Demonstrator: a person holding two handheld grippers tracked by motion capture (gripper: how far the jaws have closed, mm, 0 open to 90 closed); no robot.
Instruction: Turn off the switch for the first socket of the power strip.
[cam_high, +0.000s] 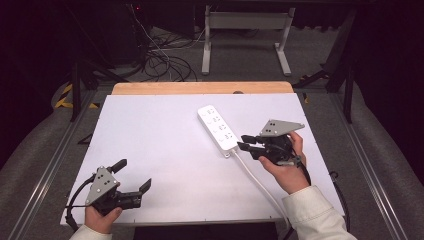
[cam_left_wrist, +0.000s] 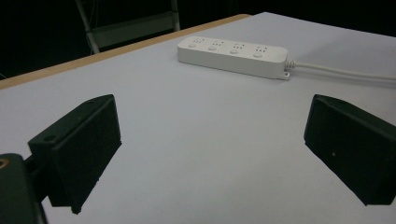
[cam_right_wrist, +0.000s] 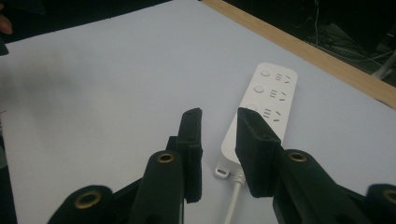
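A white power strip (cam_high: 217, 127) lies slantwise on the white table (cam_high: 150, 135), right of centre, and its white cable (cam_high: 260, 185) runs off the front edge. My right gripper (cam_high: 243, 142) hovers just right of the strip's cable end, jaws a narrow gap apart with nothing between them. In the right gripper view the gripper (cam_right_wrist: 219, 116) points at that end of the strip (cam_right_wrist: 271, 100). My left gripper (cam_high: 133, 175) rests at the front left corner, wide open and empty. In the left gripper view the strip (cam_left_wrist: 232, 57) lies far ahead of the jaws.
A wooden strip (cam_high: 200, 88) edges the table's far side. Beyond it, tangled cables (cam_high: 160, 60) and a white desk frame (cam_high: 245, 30) stand on the floor. Metal rails (cam_high: 45, 170) run along both sides of the table.
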